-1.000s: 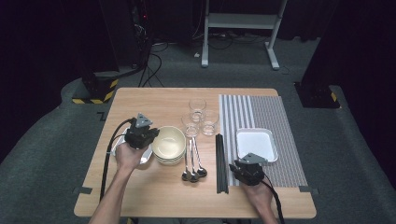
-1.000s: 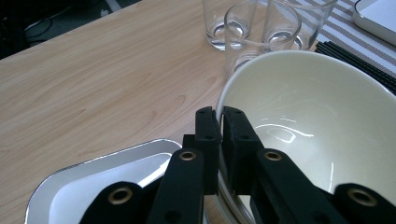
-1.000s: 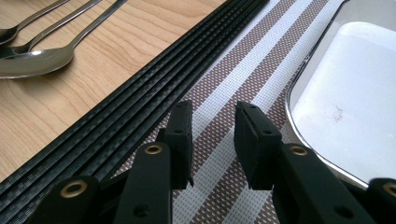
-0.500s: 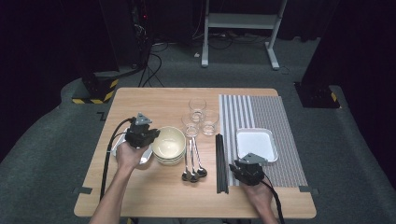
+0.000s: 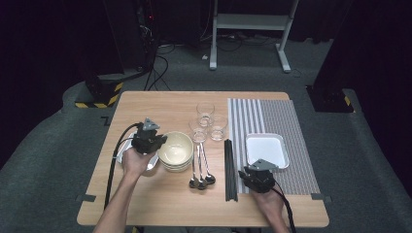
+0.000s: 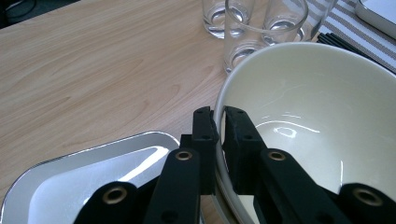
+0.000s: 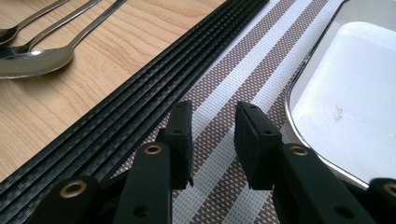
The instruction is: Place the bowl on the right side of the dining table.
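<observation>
Bowls (image 5: 176, 150), a cream stack on the bench (image 5: 160, 208) left of centre; the left claw (image 6: 218, 122) pinches the top rim. Beside them lie three spoons (image 5: 200, 167), three glasses (image 5: 209, 124), black chopsticks (image 5: 230, 170), two white trays (image 5: 267, 149). The right claw (image 7: 212, 123) hangs narrowly parted over the striped mat (image 5: 286, 116).

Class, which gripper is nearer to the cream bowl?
Left. The left gripper pinches the cream bowl by its rim; the right gripper sits open over the striped mat, beyond the chopsticks.

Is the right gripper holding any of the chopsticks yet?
No: in the right gripper view the right gripper is open over the striped placemat, with the black chopsticks lying beside it, untouched.
</observation>
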The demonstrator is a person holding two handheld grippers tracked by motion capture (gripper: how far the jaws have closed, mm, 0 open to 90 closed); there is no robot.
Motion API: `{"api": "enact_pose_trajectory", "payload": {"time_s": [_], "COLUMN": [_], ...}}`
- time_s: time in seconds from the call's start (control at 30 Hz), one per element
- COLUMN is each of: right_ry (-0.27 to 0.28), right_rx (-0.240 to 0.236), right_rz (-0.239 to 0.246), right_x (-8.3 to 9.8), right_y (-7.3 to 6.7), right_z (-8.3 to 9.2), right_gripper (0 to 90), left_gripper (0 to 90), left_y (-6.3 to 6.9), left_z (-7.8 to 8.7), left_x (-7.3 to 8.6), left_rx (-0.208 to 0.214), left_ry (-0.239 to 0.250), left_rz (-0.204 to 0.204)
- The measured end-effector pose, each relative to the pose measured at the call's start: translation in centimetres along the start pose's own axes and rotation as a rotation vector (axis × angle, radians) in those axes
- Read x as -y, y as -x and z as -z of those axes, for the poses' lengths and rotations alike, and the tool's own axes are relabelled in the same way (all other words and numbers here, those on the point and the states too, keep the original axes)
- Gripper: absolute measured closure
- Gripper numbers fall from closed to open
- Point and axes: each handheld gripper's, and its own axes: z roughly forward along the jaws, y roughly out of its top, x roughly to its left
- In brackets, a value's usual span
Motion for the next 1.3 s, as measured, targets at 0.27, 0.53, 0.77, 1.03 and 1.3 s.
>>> {"api": "enact_pose_trajectory", "payload": {"time_s": [0.27,0.53,0.77,1.03,1.3], "right_ry": [0.001,0.001,-0.001,-0.001,-0.002], "right_rx": [-0.001,-0.004,-0.004,-0.004,-0.006], "right_rz": [0.001,0.001,0.007,0.007,0.007], "right_x": [0.0,0.0,0.0,0.0,0.0], "right_y": [0.0,0.0,0.0,0.0,0.0], "right_z": [0.0,0.0,0.0,0.0,0.0], "right_gripper": [67.3,66.7,65.6,65.5,64.8], "left_gripper": [83.7,83.9,83.9,84.0,84.0], "left_y": [0.1,0.1,-0.1,-0.3,-0.5], "left_z": [0.3,0.5,0.8,1.4,1.9], "left_x": [0.0,0.0,0.1,0.0,-0.1], "left_rx": [-0.001,-0.001,0.015,0.046,0.082], "left_ry": [0.019,0.028,0.037,0.059,0.079], "left_rz": [-0.008,-0.011,0.007,0.029,0.064]}}
